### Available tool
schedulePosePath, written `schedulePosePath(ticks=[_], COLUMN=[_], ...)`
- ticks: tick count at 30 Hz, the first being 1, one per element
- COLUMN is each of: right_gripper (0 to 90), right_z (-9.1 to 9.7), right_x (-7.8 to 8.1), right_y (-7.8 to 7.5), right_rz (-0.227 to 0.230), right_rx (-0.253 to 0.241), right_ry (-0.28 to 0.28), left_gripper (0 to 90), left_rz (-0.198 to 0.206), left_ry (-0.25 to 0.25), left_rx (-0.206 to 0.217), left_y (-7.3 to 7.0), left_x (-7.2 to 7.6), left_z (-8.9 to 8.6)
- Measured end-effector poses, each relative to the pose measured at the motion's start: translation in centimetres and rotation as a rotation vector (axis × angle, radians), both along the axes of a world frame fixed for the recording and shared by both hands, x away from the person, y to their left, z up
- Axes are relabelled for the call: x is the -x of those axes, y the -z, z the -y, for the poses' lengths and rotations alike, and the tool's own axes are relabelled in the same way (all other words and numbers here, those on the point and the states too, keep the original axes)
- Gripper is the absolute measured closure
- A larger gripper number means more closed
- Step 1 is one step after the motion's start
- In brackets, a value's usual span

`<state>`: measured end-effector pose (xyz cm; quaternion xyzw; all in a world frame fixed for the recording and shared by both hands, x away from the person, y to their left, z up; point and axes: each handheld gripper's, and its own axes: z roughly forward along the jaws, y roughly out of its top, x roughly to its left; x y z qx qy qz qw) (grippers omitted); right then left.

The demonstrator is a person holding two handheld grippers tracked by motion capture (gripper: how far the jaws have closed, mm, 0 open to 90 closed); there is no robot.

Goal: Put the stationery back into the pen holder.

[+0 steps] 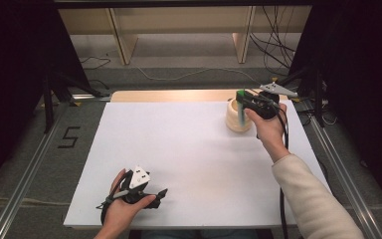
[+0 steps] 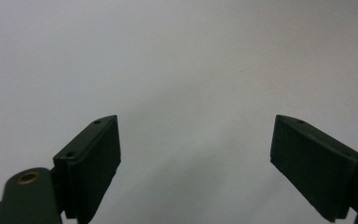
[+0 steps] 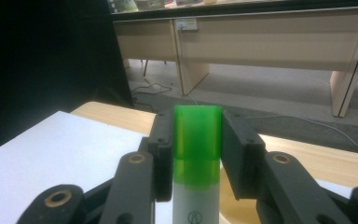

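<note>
Green-capped and white-bodied, the marker (image 3: 197,158) stands upright in the right tongs (image 1: 248,103) — pinched at the cap, jaws pressed on both sides. It hangs over the cream holder (image 1: 238,119) at about one o'clock on the white counter (image 1: 189,149). Judging by this, keep it vertical and lower it straight into the opening. Left tongs (image 2: 196,154) sit spread and empty at seven o'clock — well apart.

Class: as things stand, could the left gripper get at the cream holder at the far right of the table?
Probably not without a long move: the left gripper sits near, open; the right gripper with its marker crowds the holder.
</note>
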<state>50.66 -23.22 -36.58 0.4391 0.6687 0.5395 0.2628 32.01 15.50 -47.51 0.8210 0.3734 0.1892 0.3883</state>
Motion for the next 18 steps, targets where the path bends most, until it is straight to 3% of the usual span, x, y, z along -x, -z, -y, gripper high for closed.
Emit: schedulePosePath(ticks=[18], right_gripper=[67.3], right_z=[0.1], right_x=[-1.5], right_y=[-0.6], right_rz=[-0.004], right_rx=[0.001], right_ry=[0.024], left_gripper=[15.8], left_rz=[-0.003], left_ry=[-0.001], left_rx=[0.003], left_y=[0.0], left_x=[0.0], left_z=[0.0])
